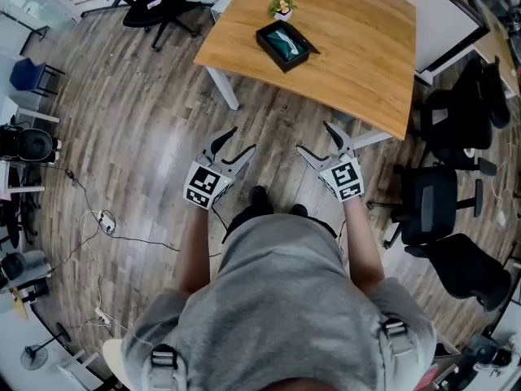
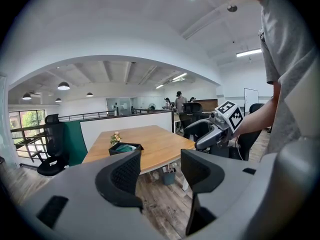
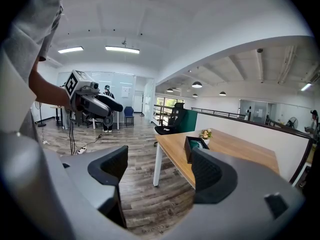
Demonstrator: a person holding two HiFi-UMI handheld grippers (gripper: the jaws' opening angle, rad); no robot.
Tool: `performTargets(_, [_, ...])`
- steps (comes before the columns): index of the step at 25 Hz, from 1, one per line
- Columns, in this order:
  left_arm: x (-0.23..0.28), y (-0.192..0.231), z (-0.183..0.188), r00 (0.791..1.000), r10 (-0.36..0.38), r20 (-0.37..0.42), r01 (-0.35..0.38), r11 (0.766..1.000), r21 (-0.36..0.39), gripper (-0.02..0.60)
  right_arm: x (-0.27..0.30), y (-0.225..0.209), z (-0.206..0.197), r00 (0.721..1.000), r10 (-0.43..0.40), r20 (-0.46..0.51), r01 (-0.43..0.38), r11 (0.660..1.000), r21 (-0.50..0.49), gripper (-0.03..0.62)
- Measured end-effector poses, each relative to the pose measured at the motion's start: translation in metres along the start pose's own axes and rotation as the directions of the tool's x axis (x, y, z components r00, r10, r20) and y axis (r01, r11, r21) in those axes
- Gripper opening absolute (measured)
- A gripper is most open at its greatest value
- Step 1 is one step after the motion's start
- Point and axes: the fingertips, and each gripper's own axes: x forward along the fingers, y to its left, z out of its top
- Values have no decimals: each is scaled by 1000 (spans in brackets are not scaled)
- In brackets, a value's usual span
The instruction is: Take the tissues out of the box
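A black tissue box with green tissue showing in its top lies on the wooden table, far ahead of both grippers. It also shows small in the left gripper view as the tissue box and in the right gripper view as the tissue box. My left gripper is open over the floor, well short of the table. My right gripper is open too, beside it. Nothing is between either pair of jaws.
A small pot of flowers stands right behind the box. Black office chairs crowd the right side; another chair is at the far left of the table. Cables and a power strip lie on the wood floor at left.
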Motion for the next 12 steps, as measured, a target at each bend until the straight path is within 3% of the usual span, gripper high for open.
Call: performTargets(12, [-4, 66, -14, 998, -57, -11, 57, 998, 27, 266, 52, 13, 6, 997, -76, -34, 78, 996, 35, 394])
